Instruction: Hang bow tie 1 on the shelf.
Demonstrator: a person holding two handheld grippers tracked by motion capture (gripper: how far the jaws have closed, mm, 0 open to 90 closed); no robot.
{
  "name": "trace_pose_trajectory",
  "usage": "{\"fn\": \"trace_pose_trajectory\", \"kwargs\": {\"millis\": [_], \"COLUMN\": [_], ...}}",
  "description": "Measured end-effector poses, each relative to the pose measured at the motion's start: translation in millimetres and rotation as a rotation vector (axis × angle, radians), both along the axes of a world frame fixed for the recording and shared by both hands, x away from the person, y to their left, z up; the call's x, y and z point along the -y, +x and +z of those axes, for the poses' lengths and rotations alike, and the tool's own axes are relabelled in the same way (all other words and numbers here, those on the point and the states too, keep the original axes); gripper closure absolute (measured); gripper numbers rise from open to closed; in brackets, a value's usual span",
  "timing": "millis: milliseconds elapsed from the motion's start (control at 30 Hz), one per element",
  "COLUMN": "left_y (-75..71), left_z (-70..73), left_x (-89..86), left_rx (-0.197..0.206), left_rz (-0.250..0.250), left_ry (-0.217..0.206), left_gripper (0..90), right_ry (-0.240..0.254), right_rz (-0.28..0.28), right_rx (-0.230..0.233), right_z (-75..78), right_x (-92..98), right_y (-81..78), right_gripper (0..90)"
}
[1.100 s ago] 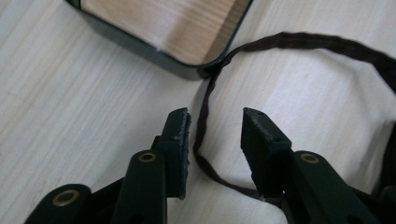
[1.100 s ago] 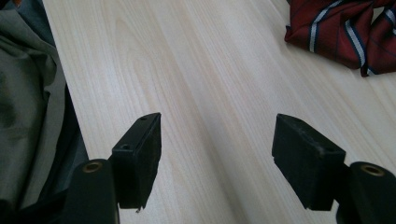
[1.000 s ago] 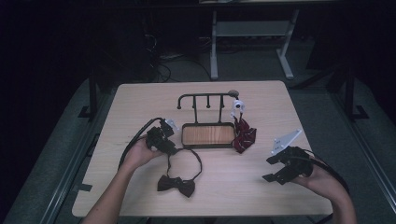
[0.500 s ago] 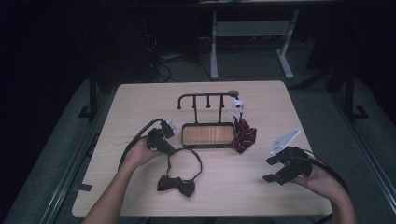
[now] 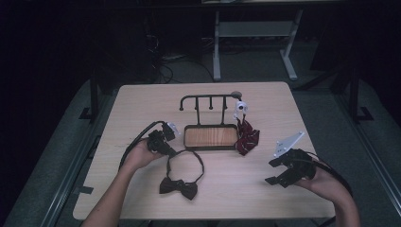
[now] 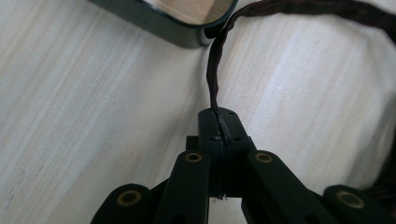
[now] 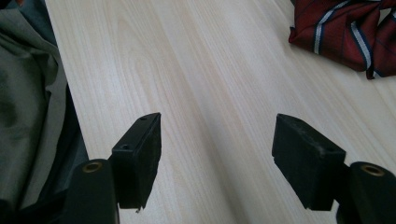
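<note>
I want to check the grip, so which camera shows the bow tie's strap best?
The left gripper view: the strap runs straight into the shut left gripper. The high view shows the whole loop, small. The right gripper view shows table.

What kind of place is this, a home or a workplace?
Probably a lab or recording room, not a home: one bare table under light in a dark room, cables on the floor behind it, and a metal stand beyond.

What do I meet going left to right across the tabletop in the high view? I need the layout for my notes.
left gripper → black bow tie → wooden tray → red striped tie → right gripper
</note>
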State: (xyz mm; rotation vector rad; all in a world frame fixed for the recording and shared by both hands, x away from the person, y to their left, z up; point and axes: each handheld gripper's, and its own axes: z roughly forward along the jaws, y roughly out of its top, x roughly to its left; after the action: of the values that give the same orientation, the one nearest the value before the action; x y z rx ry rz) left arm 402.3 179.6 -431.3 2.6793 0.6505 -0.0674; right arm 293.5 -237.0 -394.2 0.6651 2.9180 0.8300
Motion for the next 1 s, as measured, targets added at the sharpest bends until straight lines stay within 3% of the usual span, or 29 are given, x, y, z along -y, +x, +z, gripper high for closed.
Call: {"fn": "trace_pose_trajectory", "kwargs": {"millis": [133, 267, 333, 600, 700, 1000], "left_y": [-3.4, -8.4, -12.8, -18.2, -20.9, -25.1], "left_z": [7.6, 16.8, 25.2, 35.0, 39.2, 53.8], "left_x": [-3.1, -3.4, -3.0, -4.8, -5.5, -4.2], "left_rx": [0.003, 0.017, 0.020, 0.016, 0.005, 0.029], "left_rz": [-0.009, -0.047, -0.055, -0.083, -0.091, -0.126], "left_ry": [-0.038, -0.016, -0.030, -0.034, -0.063, -0.049], "left_gripper": [89.2, 89.2, 89.2, 89.2, 89.2, 89.3], "right_ry": [0.001, 0.001, 0.000, -0.002, -0.004, -0.010], "right_rz": [-0.002, -0.005, -0.010, -0.007, -0.009, -0.009], "right_rx": [-0.002, -0.003, -0.005, 0.001, 0.001, 0.002], "right_z": [-0.5, -1.5, -1.5, -2.4, -3.0, -3.6], "right_x": [0.4, 1.0, -0.1, -0.5, -0.3, -1.3], "right_y": [0.2, 0.5, 0.3, 0.6, 0.7, 0.8], "right_gripper": [32.2, 31.2, 30.8, 30.0, 29.7, 29.2]}}
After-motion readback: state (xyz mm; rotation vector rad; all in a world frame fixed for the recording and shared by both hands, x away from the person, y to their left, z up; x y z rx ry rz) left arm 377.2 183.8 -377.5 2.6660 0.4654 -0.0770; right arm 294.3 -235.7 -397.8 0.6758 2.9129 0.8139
